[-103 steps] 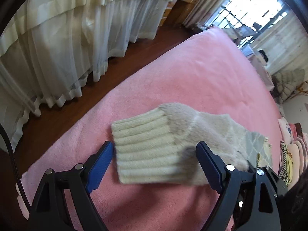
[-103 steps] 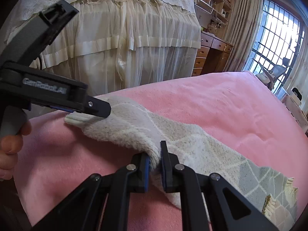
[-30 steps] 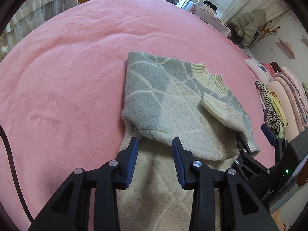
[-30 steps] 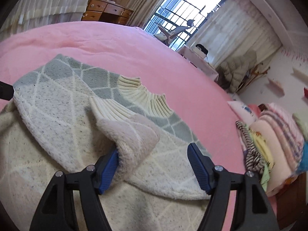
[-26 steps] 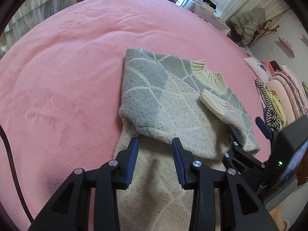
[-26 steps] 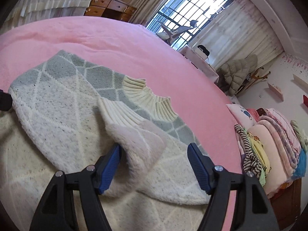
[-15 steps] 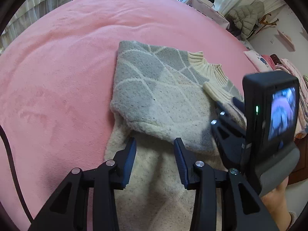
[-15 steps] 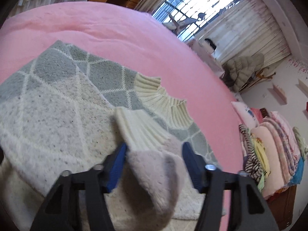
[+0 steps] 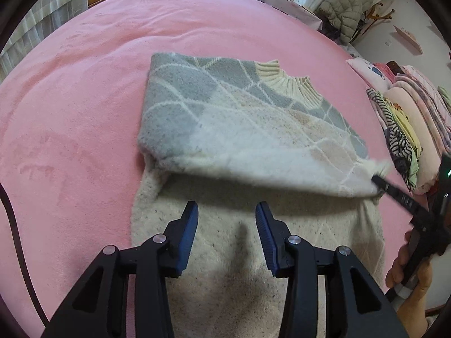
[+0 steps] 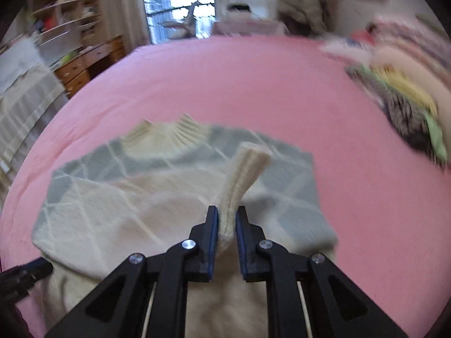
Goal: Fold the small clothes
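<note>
Cream knit of one sweater (image 9: pixel 253 146) is lying on the pink bed (image 9: pixel 84 84); its cuff (image 10: pixel 242 174) is being clamped as the right gripper (image 10: pixel 227 225) is closing. The left gripper (image 9: pixel 227 225) is being kept parted, empty. The thick cuff could be pulled free if tugged

Right wrist view smeared – stacked clothes (image 10: pixel 406 104) and shelves (image 10: pixel 64 19) illegible – sweater (image 10: pixel 141 197) hem cropped
</note>
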Available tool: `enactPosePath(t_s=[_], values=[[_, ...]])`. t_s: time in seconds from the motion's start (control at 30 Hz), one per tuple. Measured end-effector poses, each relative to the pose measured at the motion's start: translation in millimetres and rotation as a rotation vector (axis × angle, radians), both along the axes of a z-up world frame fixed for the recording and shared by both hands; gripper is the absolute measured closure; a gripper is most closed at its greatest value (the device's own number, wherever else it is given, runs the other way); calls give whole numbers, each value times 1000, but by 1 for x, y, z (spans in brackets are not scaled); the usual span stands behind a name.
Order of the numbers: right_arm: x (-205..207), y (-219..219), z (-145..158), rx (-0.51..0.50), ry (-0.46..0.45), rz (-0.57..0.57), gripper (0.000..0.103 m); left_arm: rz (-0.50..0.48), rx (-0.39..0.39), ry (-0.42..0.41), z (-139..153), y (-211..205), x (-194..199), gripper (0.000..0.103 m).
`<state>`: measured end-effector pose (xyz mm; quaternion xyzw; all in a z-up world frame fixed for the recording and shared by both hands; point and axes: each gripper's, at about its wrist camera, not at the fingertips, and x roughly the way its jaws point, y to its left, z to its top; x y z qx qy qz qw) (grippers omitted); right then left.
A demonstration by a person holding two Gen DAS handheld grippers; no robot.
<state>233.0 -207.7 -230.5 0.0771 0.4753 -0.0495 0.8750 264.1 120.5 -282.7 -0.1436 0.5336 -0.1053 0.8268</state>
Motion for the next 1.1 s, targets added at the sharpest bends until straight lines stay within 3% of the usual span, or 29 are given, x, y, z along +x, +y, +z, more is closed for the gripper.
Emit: enactPosePath(t_s=[0.07,0.13,0.33,0.4,0.47,0.53,0.63,0.8,0.9,0.97,1.1], values=[[-10,-21,-22,97,78,0,86,-6,4,11,-3,0,-1,62],[-21,-29,-26,130,98,13,81,-11,11,12,-2,1,-2,62],[-19,-47,11,99,1,57,74,-41,55,-33,20,21,7,62],[-4,-49,15,75,7,92,71,-50,81,-55,30,32,19,57],[14,-48,12,50,21,123,71,-61,101,-69,37,41,32,44],[29,-52,3,17,46,137,71,-59,119,-77,40,51,47,44],[46,-60,-15,19,91,137,71,-40,62,-57,39,68,66,44],[62,-60,-29,105,109,180,69,-27,-10,-28,31,88,86,44],[63,-51,-28,60,88,229,73,-22,-25,-1,22,91,98,44],[61,-49,-26,44,73,252,86,-30,-26,5,19,89,102,44],[55,-53,-15,28,29,261,89,-52,-3,15,13,79,110,44]])
